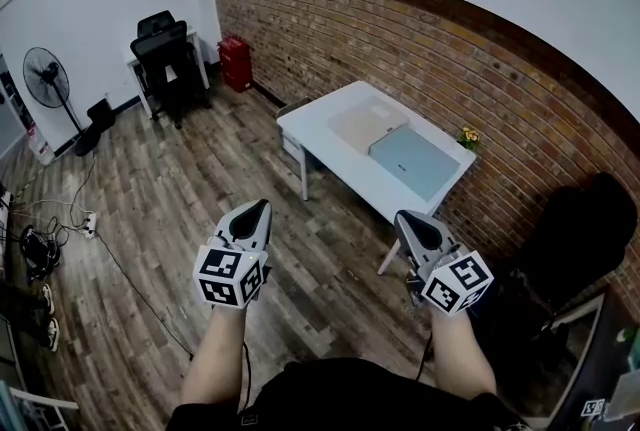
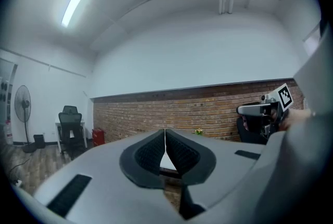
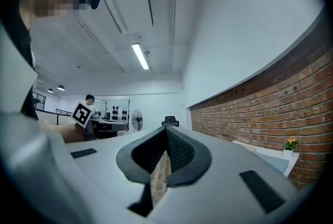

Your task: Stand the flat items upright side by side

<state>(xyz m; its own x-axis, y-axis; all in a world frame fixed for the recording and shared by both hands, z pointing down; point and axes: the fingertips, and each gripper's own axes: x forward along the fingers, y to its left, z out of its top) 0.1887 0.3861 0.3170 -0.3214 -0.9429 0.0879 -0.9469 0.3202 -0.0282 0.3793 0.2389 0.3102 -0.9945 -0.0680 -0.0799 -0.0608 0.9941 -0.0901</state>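
We are holding the left gripper (image 1: 260,207) and right gripper (image 1: 404,218) level, both pinched together on nothing, since the two flat items (image 1: 413,161) (folders, perhaps) are lying flat on the white table (image 1: 312,135), well apart from us.

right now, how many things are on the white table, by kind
beige flat item: 1
pale blue flat item: 1
small pot of yellow flowers: 1
total on the white table: 3
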